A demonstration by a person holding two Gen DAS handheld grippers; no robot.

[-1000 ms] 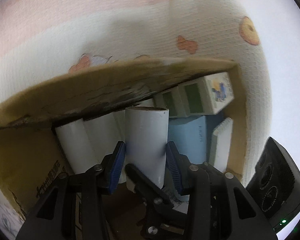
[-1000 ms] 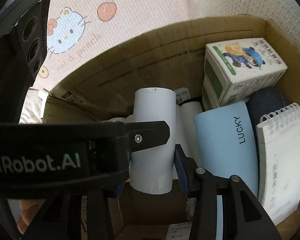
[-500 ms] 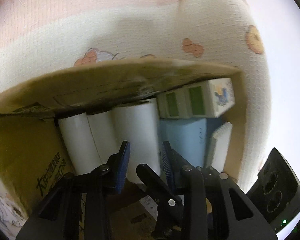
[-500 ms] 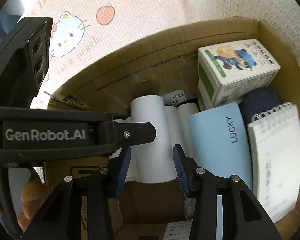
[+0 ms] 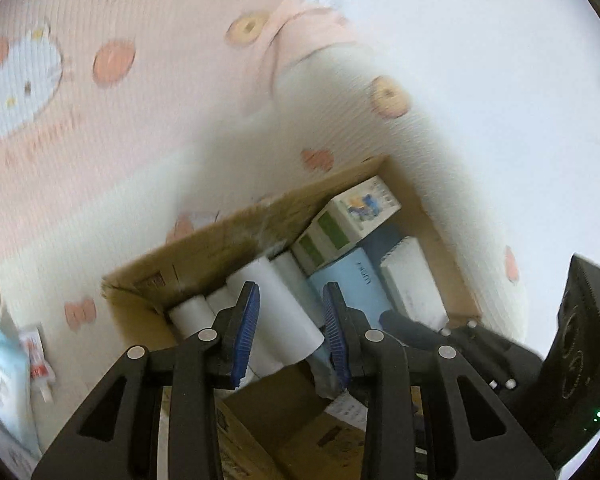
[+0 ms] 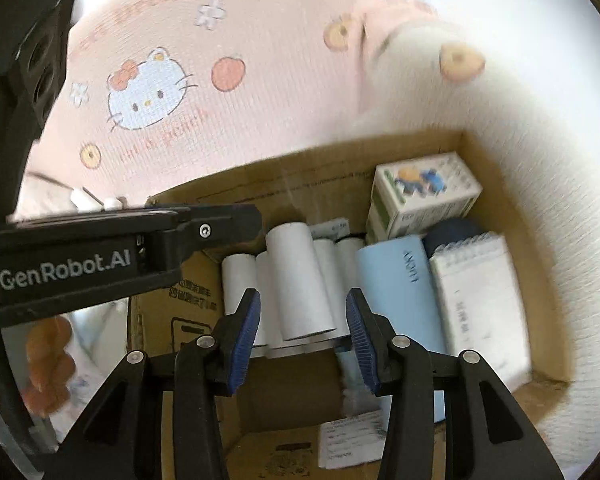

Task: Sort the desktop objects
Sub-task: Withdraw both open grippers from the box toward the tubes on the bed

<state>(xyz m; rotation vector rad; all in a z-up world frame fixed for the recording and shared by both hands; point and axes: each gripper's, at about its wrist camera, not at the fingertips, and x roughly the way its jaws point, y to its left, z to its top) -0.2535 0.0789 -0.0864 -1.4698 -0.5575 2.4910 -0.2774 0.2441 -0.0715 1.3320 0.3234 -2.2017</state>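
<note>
Left gripper: jaws apart, holding nothing, above the box.
Right gripper: jaws apart, holding nothing.
Cardboard box: on the Hello Kitty cloth.
White paper roll: inside the box, lying on other rolls.
Light-blue "LUCKY" case: at the roll's 3 o'clock.
Spiral notepad: at 3 o'clock of the case.
Cartoon carton: at the 1 o'clock corner.

Surface under a pink cartoon-print cloth, bearing an open cardboard box; small packets lie left of the box.
</note>
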